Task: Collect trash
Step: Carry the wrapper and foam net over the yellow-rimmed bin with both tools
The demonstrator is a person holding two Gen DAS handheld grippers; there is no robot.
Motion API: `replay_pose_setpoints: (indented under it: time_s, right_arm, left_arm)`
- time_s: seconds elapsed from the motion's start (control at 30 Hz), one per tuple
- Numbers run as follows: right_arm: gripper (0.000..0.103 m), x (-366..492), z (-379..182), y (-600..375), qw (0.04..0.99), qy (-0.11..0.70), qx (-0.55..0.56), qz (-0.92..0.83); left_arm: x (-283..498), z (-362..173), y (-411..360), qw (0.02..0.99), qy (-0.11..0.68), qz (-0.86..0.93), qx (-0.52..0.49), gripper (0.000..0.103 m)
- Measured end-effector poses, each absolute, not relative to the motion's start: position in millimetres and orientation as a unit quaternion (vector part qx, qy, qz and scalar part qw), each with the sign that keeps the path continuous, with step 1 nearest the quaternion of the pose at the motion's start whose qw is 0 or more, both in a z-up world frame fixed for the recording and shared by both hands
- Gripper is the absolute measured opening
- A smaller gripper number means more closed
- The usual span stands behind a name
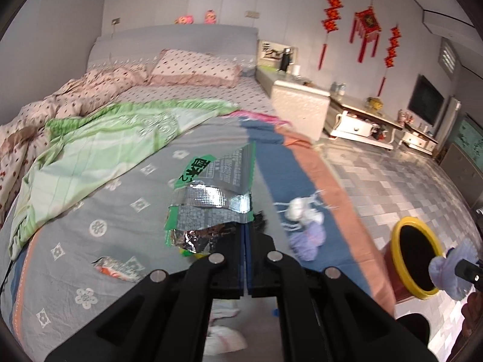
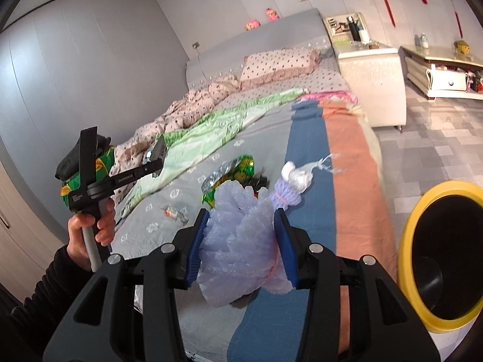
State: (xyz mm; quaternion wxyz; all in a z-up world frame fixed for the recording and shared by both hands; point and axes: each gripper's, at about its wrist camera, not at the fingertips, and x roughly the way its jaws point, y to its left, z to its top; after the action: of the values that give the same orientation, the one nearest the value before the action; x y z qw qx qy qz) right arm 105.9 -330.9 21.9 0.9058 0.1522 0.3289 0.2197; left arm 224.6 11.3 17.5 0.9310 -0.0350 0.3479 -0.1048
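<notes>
Wrapper [image 1: 211, 187] stands upright in left tongs [image 1: 247, 235], long axis vertical.

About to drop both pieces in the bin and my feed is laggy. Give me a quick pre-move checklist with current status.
1. Left gripper shut on the wrapper: ok.
2. Right gripper shut on the foam: ok.
3. Bin mouth open, facing the grippers: ok.
4. Either piece above the bin: not ok, both over the bed.
5. Room left in the bin: cannot tell, inside is dark.
6. Bed cleared: not ok, small packet and white and purple wads remain.
</notes>
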Motion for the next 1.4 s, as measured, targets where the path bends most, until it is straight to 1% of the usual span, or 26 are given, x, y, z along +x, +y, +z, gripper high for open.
replay_pose_setpoints:
  time_s: [0.33, 0.5, 0.7, 0.87, 1.03, 1.23, 1.4]
  right_arm:
    - [0.042, 93, 74, -424, 0.932, 0.276, 0.173, 0.157]
    - [0.042, 89, 89, -485, 0.942, 0.258, 0.189, 0.106]
    - [0.042, 83, 93, -551, 0.944, 0.251, 0.206, 0.049]
    - [0.042, 83, 80, -599, 0.94, 0.256, 0.224, 0.011]
    - [0.042, 85, 53, -631, 0.931, 0.276, 0.24, -0.009]
    - [0.043, 100, 15, -649, 0.917, 0.302, 0.26, -0.027]
    - [0.043, 115, -28, -664, 0.899, 0.333, 0.282, -0.044]
  left_arm:
    - [204, 67, -102, 0.929, 0.314, -0.196, -0.01, 0.001]
    - [201, 78, -159, 0.922, 0.308, -0.235, -0.002, 0.0]
    - [199, 79, -228, 0.908, 0.309, -0.281, 0.014, 0.0]
    - [202, 67, -281, 0.894, 0.322, -0.31, 0.024, 0.0]
    - [210, 38, -330, 0.877, 0.346, -0.331, 0.033, 0.0]
    - [220, -4, -368, 0.854, 0.386, -0.349, 0.027, 0.0]
    - [220, -34, -390, 0.838, 0.41, -0.358, 0.036, 0.001]
